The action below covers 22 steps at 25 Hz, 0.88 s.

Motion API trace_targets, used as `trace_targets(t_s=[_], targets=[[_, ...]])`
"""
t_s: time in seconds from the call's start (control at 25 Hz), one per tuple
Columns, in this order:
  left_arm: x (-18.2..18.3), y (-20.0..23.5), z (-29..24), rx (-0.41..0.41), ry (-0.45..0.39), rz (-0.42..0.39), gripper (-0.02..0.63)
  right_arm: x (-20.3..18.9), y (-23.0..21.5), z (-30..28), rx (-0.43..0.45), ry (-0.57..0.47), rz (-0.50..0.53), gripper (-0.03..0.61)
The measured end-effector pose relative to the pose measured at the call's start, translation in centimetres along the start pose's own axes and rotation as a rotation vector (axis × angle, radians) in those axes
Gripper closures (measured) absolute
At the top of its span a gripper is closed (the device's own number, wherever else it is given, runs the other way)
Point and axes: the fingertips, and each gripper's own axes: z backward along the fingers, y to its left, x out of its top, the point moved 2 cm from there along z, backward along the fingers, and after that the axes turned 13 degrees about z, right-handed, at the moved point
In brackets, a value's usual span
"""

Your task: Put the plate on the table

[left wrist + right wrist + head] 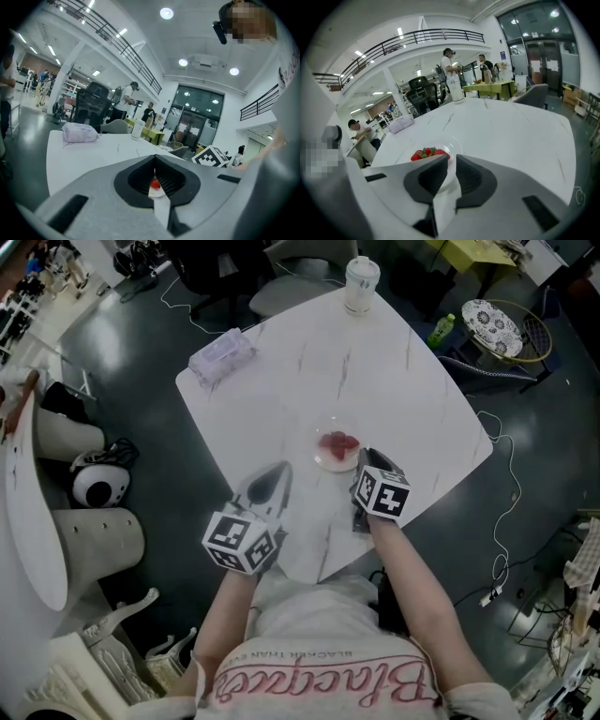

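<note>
The clear plate (323,462) lies flat on the white marble counter (394,381), towards the edge nearest the person. It carries a few red strawberries (339,442).

The right hand-held gripper (364,463) lies low over the counter, its tips at the plate's near rim. In the right gripper view its jaws are released, with a narrow gap between the tips. The rim of the plate (452,145) shows through that gap, and the strawberries (427,153) lie just past the left jaw. I cannot tell whether the tips touch the rim.

The left hand-held gripper (277,474) rests to the left of the plate, apart from it. In the left gripper view its jaws are clenched, tips meeting and nothing between them. One strawberry (155,184) shows through the slit below the tips.

At the far corner of the counter a lidded cup (362,282) stands upright. A soft pack of tissues (222,356) lies near the far left edge, well apart from the plate.
</note>
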Motion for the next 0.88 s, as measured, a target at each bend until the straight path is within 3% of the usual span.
trace_targets(t_s=[0.56, 0.88], targets=[[0.9, -3.7, 2.1, -0.072, -0.035, -0.060, 0.609, 6.0, 3.4, 9.9, 0.002, -0.281, 0.272, 0.562], [2.2, -7.1, 3.4, -0.133, -0.114, -0.142, 0.609, 7.3, 4.5, 16.1, 0.004, -0.411, 0.292, 0.565]])
